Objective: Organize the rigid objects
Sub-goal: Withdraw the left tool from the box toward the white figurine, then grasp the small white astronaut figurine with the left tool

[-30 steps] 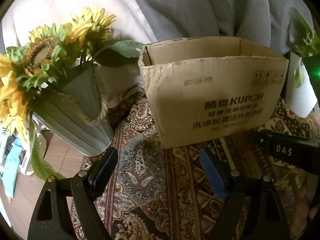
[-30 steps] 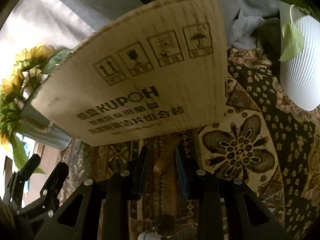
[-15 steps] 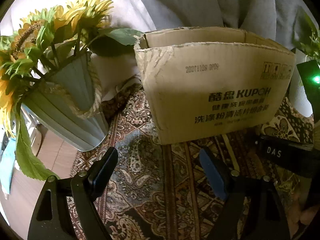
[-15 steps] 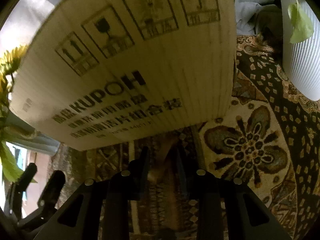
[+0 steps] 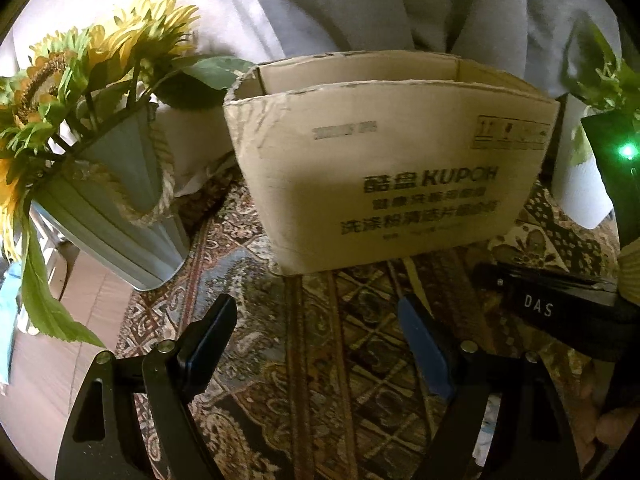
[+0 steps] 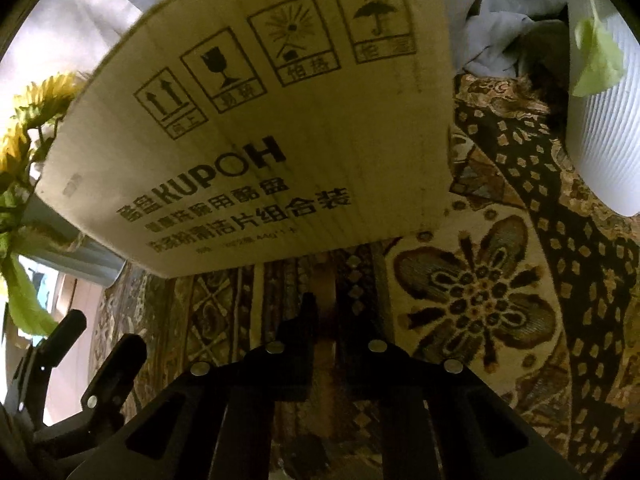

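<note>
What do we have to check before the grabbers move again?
1. Left gripper open and not holding anything: ok.
2. Right gripper holding something: cannot tell. Its fingers are close together with a brown strip showing between them.
3. Cardboard box upright with its top open: ok.
4. Room inside the box: cannot tell, the inside is hidden.
5. Sunflower vase standing apart from the box: ok.
6. White pot standing apart from the box: ok.
</note>
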A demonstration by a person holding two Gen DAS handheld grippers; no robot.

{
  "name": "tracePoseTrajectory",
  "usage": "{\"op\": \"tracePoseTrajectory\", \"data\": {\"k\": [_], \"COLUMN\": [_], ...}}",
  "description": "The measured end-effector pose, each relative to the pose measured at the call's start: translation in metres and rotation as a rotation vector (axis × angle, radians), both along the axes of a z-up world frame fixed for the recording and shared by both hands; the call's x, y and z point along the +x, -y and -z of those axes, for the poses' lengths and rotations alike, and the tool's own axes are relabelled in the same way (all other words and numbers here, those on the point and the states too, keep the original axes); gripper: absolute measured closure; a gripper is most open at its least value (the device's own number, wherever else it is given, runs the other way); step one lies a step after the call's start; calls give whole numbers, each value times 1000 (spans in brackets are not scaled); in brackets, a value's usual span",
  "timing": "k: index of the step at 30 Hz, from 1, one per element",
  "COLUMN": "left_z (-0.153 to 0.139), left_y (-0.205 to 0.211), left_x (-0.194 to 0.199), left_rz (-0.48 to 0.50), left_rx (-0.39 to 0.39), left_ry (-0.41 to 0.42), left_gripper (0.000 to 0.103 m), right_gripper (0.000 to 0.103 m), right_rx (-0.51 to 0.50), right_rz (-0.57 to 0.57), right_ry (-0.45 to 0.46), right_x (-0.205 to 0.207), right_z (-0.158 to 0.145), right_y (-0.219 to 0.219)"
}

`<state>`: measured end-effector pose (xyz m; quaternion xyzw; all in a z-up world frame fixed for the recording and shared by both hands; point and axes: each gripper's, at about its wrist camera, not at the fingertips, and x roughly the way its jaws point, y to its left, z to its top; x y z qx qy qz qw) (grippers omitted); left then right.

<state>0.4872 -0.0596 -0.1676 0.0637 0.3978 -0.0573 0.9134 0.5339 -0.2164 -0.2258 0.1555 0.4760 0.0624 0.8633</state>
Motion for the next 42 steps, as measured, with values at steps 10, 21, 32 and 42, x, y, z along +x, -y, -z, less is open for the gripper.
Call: {"op": "tracePoseTrajectory", "data": {"k": [10, 21, 32, 42], "left_z": [-6, 3, 22, 38], "left_y": [9, 34, 57, 67], "left_x": [-23, -49, -48, -44], "left_rz": [19, 71, 110, 118], "left_rx": [-79, -112, -152, -196], "left_ry": [-73, -166, -294, -370], "left_gripper": [21, 29, 46, 76], "right_gripper": [92, 92, 92, 92], "right_rx": [-45, -94, -102, -91], "right_rz": [-18, -38, -17, -23], "right_ry": [53, 42, 1, -4], "right_x": [-31, -73, -99, -104], "right_z": [-27, -41, -29, -28], "right_y": [8, 51, 74, 75]}}
